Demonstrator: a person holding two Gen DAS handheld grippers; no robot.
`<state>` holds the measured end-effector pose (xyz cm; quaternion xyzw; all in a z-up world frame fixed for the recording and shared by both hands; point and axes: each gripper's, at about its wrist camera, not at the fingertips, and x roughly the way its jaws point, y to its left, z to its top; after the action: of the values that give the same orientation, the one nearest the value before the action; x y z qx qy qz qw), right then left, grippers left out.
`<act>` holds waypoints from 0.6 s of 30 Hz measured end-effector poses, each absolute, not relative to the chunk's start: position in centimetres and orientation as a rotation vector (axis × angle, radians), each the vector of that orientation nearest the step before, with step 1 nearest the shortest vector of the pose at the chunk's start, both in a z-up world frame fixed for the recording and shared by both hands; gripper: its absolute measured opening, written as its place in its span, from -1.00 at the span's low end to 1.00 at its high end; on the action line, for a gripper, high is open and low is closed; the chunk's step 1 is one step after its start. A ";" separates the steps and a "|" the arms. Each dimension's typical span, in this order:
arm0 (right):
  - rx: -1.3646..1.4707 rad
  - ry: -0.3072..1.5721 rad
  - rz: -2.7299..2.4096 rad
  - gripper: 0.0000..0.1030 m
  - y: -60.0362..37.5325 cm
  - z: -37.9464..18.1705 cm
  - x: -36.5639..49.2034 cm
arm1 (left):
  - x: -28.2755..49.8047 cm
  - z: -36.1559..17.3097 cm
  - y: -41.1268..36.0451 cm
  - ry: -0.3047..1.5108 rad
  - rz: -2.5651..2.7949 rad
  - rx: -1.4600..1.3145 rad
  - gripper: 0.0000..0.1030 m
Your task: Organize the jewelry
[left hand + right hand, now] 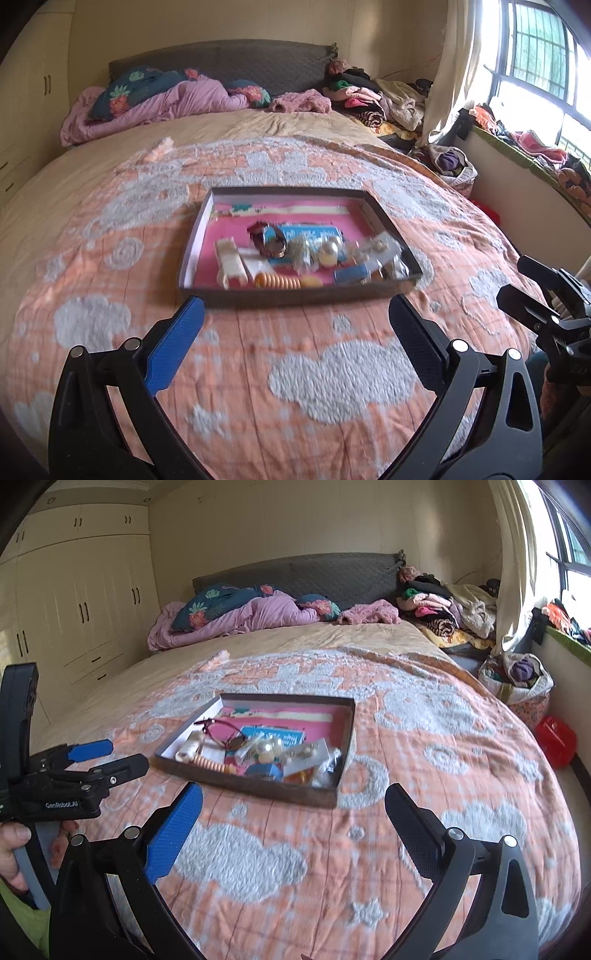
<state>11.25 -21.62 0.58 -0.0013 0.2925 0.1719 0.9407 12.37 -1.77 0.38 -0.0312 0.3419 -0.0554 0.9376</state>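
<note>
A shallow dark box lid with a pink inside [199, 229] [345, 738] lies on the orange bedspread. It holds jumbled jewelry: a watch [267, 240], pearl pieces [330, 251] [269, 747], an orange ribbed hair clip [280, 282] [210, 764], small blue cards and clear packets. My left gripper [297, 308] is open and empty just short of the lid's near edge; it also shows in the right wrist view [122, 755]. My right gripper [293, 799] is open and empty, near the lid's near right corner, and shows at the right edge of the left wrist view [517, 278].
The bed [258, 369] has rumpled purple bedding and pillows [159, 99] at its head. Piles of clothes [373, 96] lie at the far right. A bag of clothes [517, 679] and a red object [556, 740] are on the floor beside the bed. Wardrobes [74, 602] stand at left.
</note>
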 end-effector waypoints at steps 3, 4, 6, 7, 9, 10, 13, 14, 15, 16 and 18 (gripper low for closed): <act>0.016 0.622 0.346 0.91 -21.8 -0.2 10.3 | 11.3 -0.3 -1.5 0.697 -0.099 -0.068 0.82; 0.016 0.630 0.349 0.91 -21.8 -0.4 10.1 | 11.0 -0.6 -1.3 0.697 -0.090 -0.073 0.82; 0.012 0.642 0.346 0.91 -21.7 -0.9 9.8 | 10.4 -0.8 -1.2 0.696 -0.084 -0.077 0.82; 0.016 0.648 0.346 0.91 -21.7 -1.1 9.7 | 10.3 -0.9 -1.1 0.697 -0.080 -0.078 0.82; 0.031 0.663 0.353 0.91 -21.7 -1.4 9.4 | 9.9 -1.0 -1.1 0.698 -0.078 -0.075 0.82; 0.034 0.666 0.354 0.91 -21.7 -1.5 9.3 | 9.7 -1.0 -1.1 0.697 -0.076 -0.074 0.82; 0.028 0.663 0.363 0.91 -21.4 -1.3 9.0 | 9.3 -1.0 -1.2 0.699 -0.077 -0.071 0.82; 0.027 0.658 0.364 0.91 -21.4 -1.1 8.8 | 9.2 -1.0 -1.2 0.701 -0.079 -0.070 0.82; 0.027 0.653 0.364 0.91 -21.4 -1.0 8.7 | 9.1 -1.0 -1.2 0.702 -0.080 -0.070 0.82; 0.028 0.649 0.366 0.91 -21.4 -0.8 8.7 | 9.1 -1.0 -1.2 0.703 -0.080 -0.071 0.82; 0.025 0.642 0.366 0.91 -21.5 -0.6 8.5 | 9.1 -1.0 -1.2 0.704 -0.081 -0.071 0.82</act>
<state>8.54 -21.48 -0.61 0.0122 0.3139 0.1787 0.9324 9.06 -1.20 -1.00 -0.0347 0.3446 -0.0397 0.9373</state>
